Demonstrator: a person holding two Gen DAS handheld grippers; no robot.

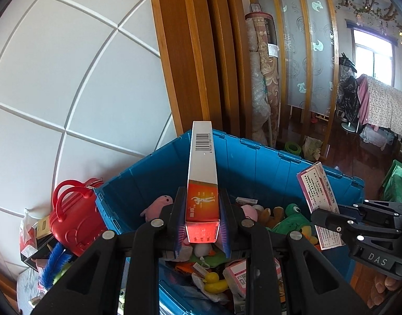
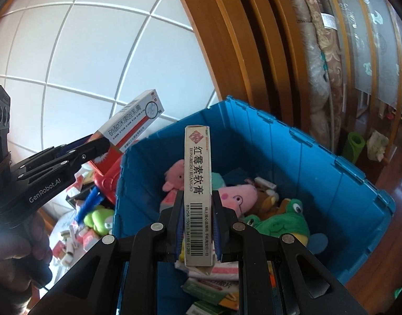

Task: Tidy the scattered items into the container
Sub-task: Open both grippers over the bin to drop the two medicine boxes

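Two boxes poised over the blue crate [image 1: 253, 157]

Left gripper [image 1: 202, 225] clamps the orange-ended box [image 1: 202, 173], right gripper [image 2: 197, 232] the pink-edged box [image 2: 197, 183]; released early, either might clip the crate's rim.

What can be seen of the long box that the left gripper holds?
The long box is a slim carton that looks like cardboard: silver-white on most of its length with a barcode near the far end, orange-red with a white figure near the held end. It seems closed and undamaged. The left gripper has shut its fingers on both narrow sides. The box points forward over the blue container, touching nothing else.
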